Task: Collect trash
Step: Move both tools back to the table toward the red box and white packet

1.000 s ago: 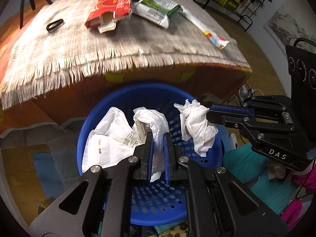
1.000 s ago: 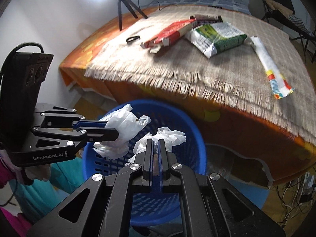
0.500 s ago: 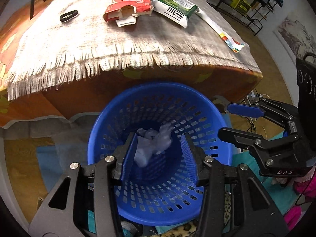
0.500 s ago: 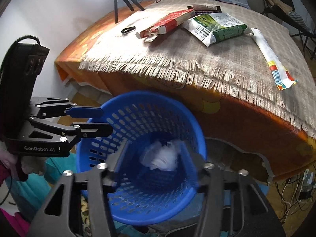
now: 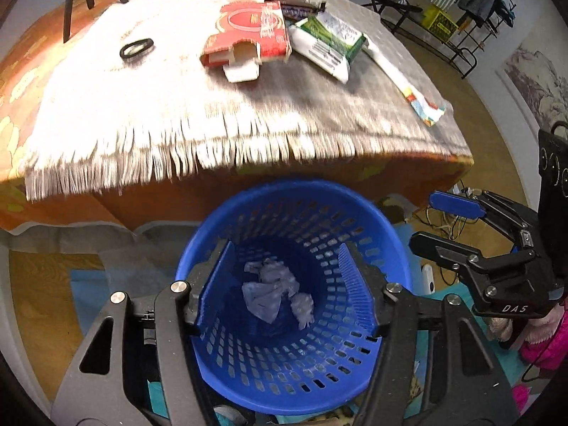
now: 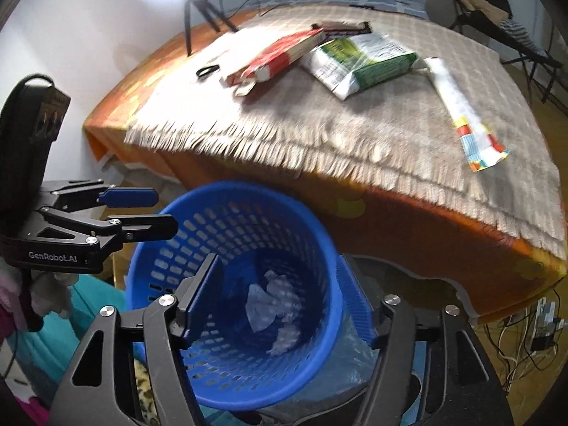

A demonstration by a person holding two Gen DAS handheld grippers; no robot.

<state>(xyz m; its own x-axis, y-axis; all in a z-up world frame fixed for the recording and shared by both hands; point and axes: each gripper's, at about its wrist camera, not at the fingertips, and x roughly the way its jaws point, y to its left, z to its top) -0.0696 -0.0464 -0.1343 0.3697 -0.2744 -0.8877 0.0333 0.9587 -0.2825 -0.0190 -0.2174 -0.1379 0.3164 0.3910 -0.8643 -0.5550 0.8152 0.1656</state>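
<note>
Now both the left gripper (image 5: 284,284) and right gripper (image 6: 280,298) hang spread above the blue basket (image 5: 397,248), crumpled tissues (image 5: 273,291) lying directly below them.

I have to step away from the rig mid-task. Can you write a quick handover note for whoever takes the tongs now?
Left tongs: open, empty, over the blue basket.
Right tongs: open, empty, over the same basket.
Done: crumpled white tissues lie at the basket's bottom.
Left on the fringed cloth: red carton, green-and-white packet, long white wrapper, dark bar wrapper behind the carton. A black ring also lies there; whether it is trash I cannot tell.
Next: probably the carton or packet.
</note>
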